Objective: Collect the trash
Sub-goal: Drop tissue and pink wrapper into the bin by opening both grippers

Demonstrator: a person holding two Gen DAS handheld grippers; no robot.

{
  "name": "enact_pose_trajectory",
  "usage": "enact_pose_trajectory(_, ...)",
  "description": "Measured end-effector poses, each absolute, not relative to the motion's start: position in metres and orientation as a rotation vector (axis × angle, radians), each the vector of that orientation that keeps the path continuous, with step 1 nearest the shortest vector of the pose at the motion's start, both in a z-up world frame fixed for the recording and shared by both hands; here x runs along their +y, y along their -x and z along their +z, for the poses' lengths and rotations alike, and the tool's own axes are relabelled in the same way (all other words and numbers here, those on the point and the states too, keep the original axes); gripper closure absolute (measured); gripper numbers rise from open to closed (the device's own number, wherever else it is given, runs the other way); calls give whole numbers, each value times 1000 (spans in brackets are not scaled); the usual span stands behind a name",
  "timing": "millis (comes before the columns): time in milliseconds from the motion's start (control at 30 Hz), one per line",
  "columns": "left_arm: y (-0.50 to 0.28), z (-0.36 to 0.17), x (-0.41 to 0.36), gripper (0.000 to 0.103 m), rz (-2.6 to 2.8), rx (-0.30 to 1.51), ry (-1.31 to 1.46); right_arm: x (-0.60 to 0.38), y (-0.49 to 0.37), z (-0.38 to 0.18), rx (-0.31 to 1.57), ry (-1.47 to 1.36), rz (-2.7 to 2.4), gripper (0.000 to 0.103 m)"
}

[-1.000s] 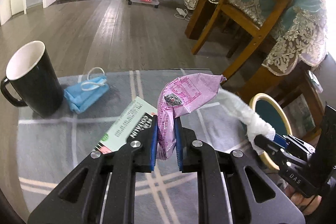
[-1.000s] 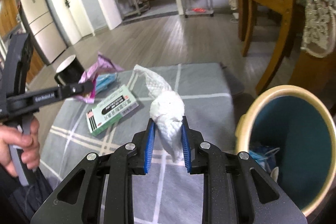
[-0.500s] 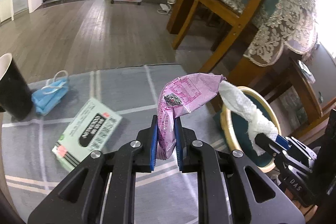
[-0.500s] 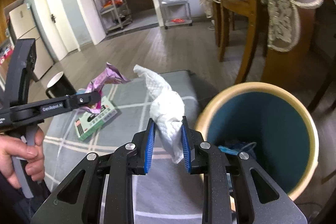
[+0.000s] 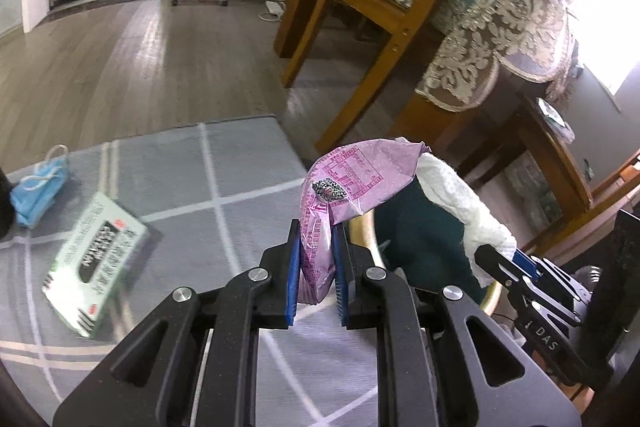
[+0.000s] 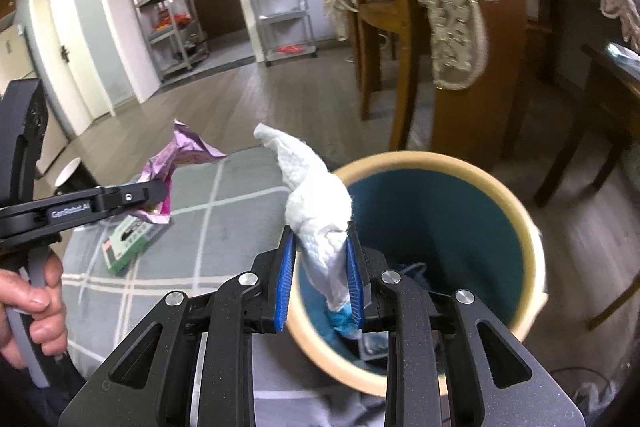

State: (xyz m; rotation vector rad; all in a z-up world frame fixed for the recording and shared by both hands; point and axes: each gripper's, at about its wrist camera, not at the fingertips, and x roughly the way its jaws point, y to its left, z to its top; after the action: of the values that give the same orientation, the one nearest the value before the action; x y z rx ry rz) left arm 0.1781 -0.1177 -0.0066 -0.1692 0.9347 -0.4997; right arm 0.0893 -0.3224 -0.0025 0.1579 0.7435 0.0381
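In the left wrist view, the left gripper (image 5: 316,267) is filling the lower centre of the frame, its jaws clamping a crumpled pink wrapper (image 5: 352,183) that is standing up above the blue pads. Just right of it, the white paper towel (image 5: 460,199) is sticking out of the right gripper (image 5: 496,259) over the dark mouth of the waste bin (image 5: 362,235), whose cream rim is showing just past the bench (image 5: 224,163) edge. On the grey checked bench cover at lower left, a green and white medicine box (image 5: 96,259) is lying flat, with a blue face mask (image 5: 38,187) near the left edge. Bare wood floor is opening across the upper left; chair legs (image 5: 320,39) are crowding the upper right.

In the right wrist view, the right gripper (image 6: 320,275) is pinching the paper towel (image 6: 316,203) directly above the near rim of the waste bin (image 6: 532,239), which is taking up the lower right. At left, a hand (image 6: 30,311) is squeezing the left gripper (image 6: 164,195), which is holding the wrapper (image 6: 176,155) over the bench (image 6: 224,227).
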Motion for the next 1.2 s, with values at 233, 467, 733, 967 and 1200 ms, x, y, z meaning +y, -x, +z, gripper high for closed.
enact_pose_trajectory(233, -177, -11, -162, 89, -553, 951, 129, -340, -83, -2, 749, -152, -13, 77)
enact_pose_trajectory(467, -178, -21, -194, 89, -578, 978, 85, -362, -75, -12, 782, -165, -51, 77)
enact_pose_trajectory(733, -178, -33, -218, 89, -635, 1022, 77, -374, -70, -12, 787, -177, -78, 77)
enact_pose_trajectory(967, -173, -39, -233, 80, -685, 1051, 46, -375, -65, -11, 795, -175, -88, 77)
enact_pose_trajectory(1200, -170, -38, -232, 52, -697, 1041, 38, -377, -63, -12, 810, -178, -98, 77)
